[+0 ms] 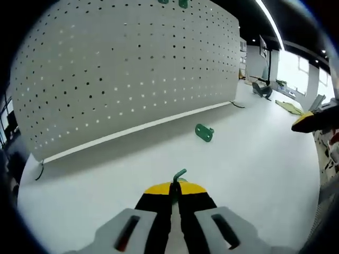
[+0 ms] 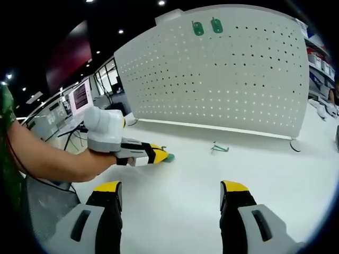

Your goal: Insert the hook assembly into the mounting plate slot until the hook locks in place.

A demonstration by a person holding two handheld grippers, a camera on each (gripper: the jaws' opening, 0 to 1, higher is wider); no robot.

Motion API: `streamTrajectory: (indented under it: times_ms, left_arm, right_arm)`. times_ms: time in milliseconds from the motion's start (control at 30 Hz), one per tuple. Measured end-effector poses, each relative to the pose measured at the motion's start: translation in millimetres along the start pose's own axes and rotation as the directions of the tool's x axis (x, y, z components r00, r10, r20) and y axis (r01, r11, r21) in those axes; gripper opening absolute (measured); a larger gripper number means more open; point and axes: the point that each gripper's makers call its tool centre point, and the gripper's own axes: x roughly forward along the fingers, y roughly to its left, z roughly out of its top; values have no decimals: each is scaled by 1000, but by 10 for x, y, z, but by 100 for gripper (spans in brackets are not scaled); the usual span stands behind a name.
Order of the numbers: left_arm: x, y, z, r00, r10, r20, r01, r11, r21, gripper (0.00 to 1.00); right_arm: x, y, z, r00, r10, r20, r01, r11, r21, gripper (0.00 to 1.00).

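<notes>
My left gripper is shut on a small green hook whose curved tip sticks out past the yellow jaw ends, low over the white table. A green mounting plate lies loose on the table ahead of it, near the foot of the white pegboard. In the right gripper view a hand holds the left gripper with the green hook at its tip, left of the plate. My right gripper stands open and empty, nearer than both.
Two green plates hang high on the pegboard. The right gripper's yellow tip comes in at the right edge. Clutter lies far right. Desks and monitors stand left beyond the table edge.
</notes>
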Motion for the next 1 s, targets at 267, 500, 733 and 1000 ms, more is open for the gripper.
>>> streamTrajectory:
  times_ms: [267, 500, 733, 1000]
  left_arm:
    - [-30, -18, -25, 1000, -18, -12, 19, 999, 36, 10]
    - [-72, 27, -18, 999, -36, -5, 37, 993, 115, 13]
    - [-91, 29, 37, 998, -57, 3, 56, 986, 155, 12]
    - [-69, -79, 78, 997, -82, -3, 81, 972, 221, 8]
  right_arm:
    - [5, 27, 19, 1000, 8, 0, -8, 1000, -9, 77]
    - [6, 28, 21, 1000, 7, 0, -7, 1000, -10, 77]
    - [19, 30, 22, 1000, 8, -2, -8, 1000, -12, 77]
    - [10, 12, 18, 1000, 5, 0, -5, 1000, -7, 77]
